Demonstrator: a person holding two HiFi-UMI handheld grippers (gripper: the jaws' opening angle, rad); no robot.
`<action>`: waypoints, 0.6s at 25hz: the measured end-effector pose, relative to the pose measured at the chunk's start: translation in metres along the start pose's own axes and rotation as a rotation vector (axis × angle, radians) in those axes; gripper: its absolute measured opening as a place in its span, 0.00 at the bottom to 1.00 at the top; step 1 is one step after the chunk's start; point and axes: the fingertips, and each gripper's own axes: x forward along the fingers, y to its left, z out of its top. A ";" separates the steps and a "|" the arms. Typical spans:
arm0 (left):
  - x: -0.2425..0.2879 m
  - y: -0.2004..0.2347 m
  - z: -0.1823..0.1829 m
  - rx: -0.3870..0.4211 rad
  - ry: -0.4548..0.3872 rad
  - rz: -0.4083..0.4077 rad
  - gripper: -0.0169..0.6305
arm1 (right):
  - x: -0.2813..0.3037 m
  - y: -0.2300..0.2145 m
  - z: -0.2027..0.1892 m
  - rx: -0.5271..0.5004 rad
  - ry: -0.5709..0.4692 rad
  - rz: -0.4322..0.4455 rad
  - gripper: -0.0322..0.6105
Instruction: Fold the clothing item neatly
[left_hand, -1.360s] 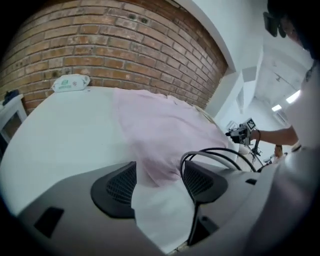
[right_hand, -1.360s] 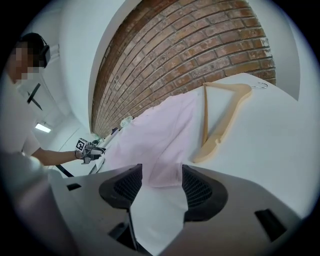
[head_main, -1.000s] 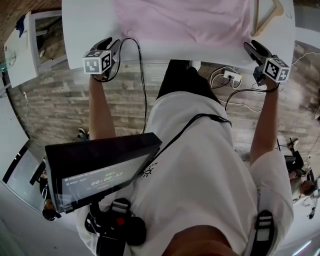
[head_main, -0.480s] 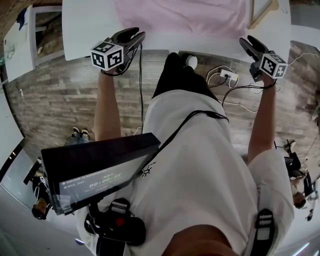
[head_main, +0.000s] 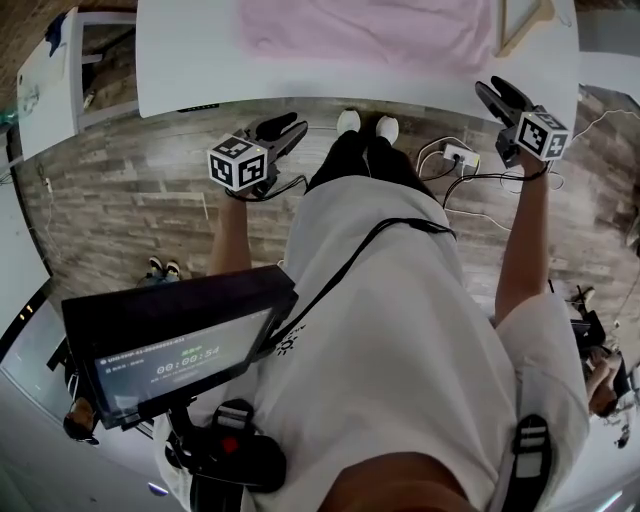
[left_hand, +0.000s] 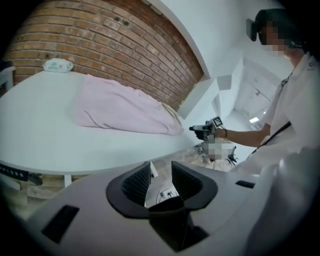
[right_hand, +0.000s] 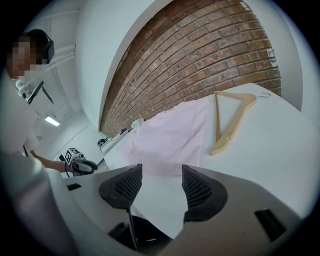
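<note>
1. Brick wall (left_hand: 100, 45) behind, plank floor (head_main: 120, 200) below, and between them a white counter (head_main: 180, 60) with the pink garment (head_main: 370, 30) lying on its middle. A wooden hanger (right_hand: 231, 126) sits just beside the cloth, on its right.
2. Left tongs (head_main: 290, 128) hover over the floor, short of the counter. Their jaws have just been closing to a narrow gap, with nothing between them.
3. Right tongs (head_main: 495, 92) sit near the counter's front edge, spread wide and empty, well apart from the cloth.
4. My read is that no fold is in hand yet, so this is the approach. To do it well, bring both tongs in level and pinch the near edge at its two corners. Then lift evenly so the cloth doesn't skew, and steer clear of that hanger.
5. Heading: the near edge runs left to right, parallel to the counter's front. The cloth looks spread widthways, but its far part is cut off, so neither the long axis nor the collar end can be called.
</note>
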 end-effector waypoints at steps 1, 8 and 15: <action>-0.003 0.010 0.008 -0.002 -0.034 0.035 0.23 | 0.001 -0.001 0.002 -0.003 -0.007 -0.010 0.45; -0.019 0.099 0.074 -0.050 -0.203 0.283 0.24 | 0.008 -0.024 0.011 0.011 -0.037 -0.104 0.45; -0.029 0.163 0.097 -0.192 -0.236 0.330 0.42 | 0.015 -0.055 0.005 0.104 -0.041 -0.163 0.45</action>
